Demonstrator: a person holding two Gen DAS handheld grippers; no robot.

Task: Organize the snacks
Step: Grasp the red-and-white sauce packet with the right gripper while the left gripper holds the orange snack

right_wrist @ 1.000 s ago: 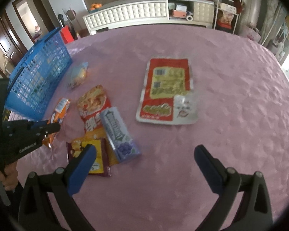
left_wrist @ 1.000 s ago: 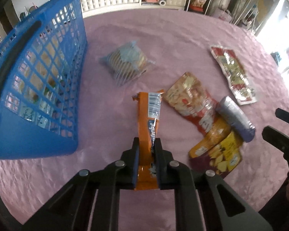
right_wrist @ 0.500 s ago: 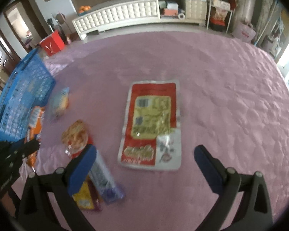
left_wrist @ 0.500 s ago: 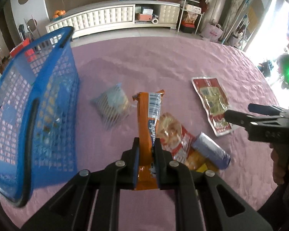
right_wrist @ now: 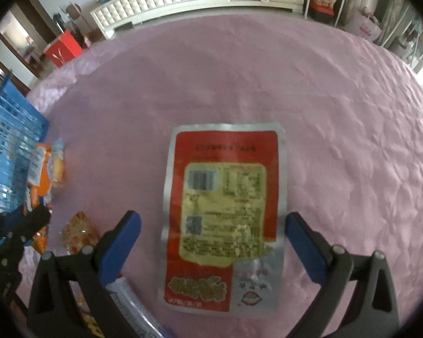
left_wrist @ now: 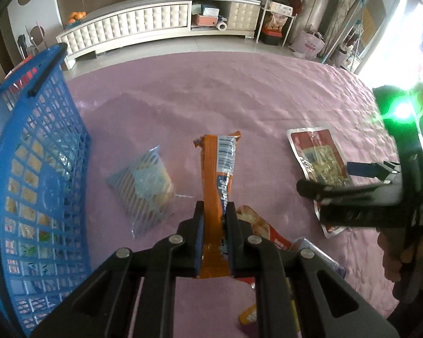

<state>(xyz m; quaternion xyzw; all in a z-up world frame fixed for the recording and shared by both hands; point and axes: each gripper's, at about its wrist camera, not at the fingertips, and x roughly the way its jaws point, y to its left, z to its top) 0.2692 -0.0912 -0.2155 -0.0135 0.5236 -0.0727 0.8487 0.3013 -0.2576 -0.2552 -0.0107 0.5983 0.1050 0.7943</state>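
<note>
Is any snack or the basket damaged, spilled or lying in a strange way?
Nothing stands out. The orange packet is held in the left gripper, the red pouch lies flat and unopened on the table, and the blue basket stands upright with snacks inside.

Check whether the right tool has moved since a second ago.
Yes. The right tool has shifted from the purple packet to straddle the flat red-and-silver foil pouch.

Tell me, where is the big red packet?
In the right wrist view, the big red packet lies flat on the pink tablecloth, between the right tool's open fingers.
</note>
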